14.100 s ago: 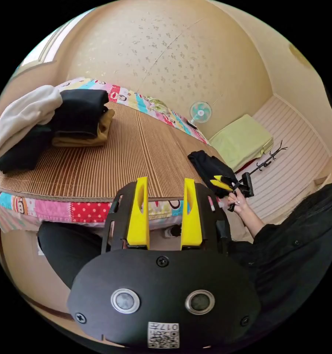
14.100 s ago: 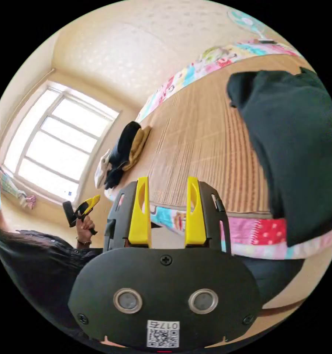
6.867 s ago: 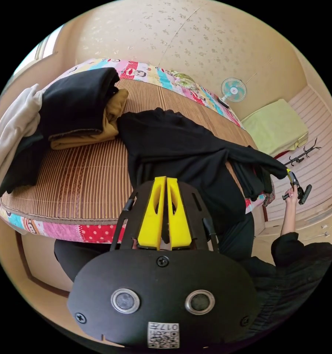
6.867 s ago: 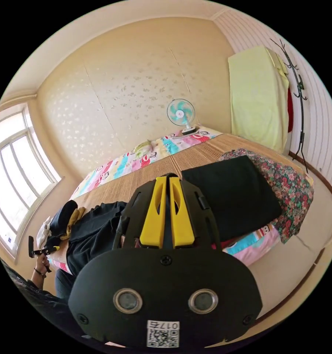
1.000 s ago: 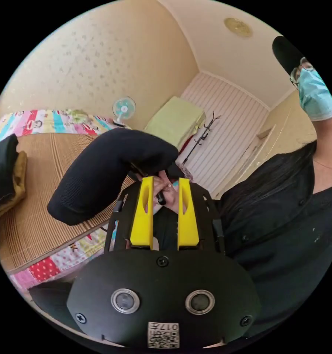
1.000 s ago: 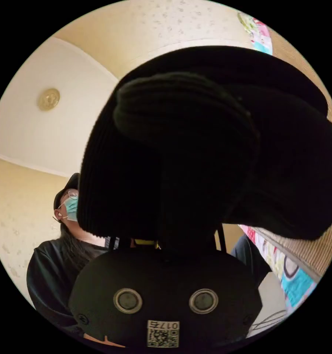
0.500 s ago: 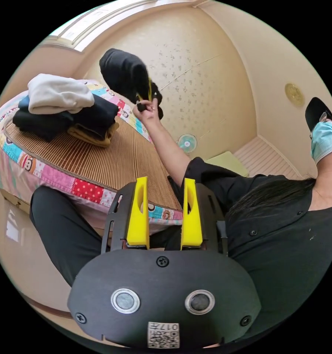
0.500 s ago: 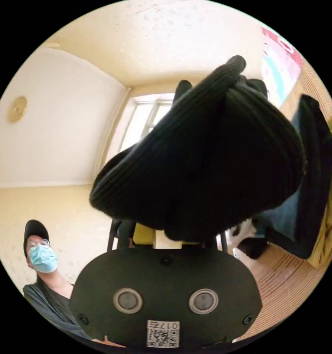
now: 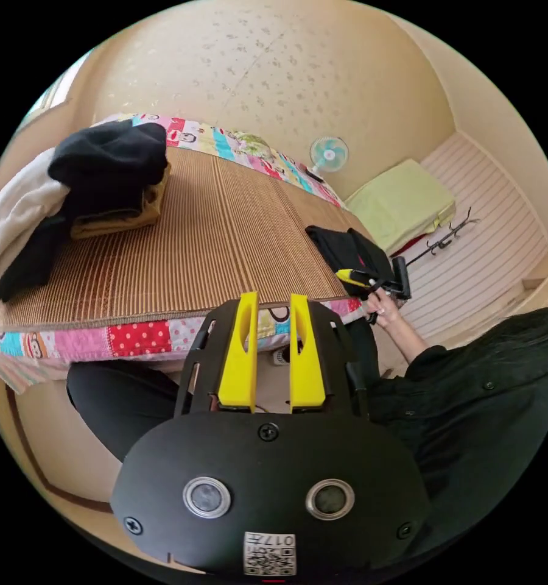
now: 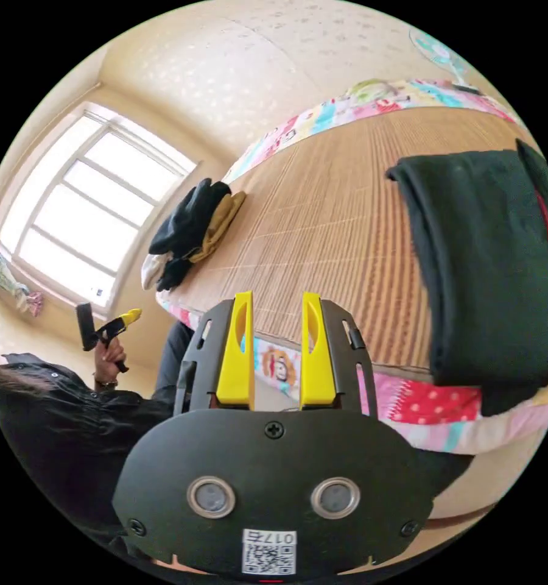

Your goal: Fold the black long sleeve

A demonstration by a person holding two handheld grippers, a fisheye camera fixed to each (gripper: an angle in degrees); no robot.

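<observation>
Right tool (image 10: pixel 276 347) open, black garment (image 10: pixel 487 268) nearby

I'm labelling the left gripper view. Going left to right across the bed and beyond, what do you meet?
Clothes pile → bare mat → folded black garment → right gripper → green cushion → coat rack.
</observation>
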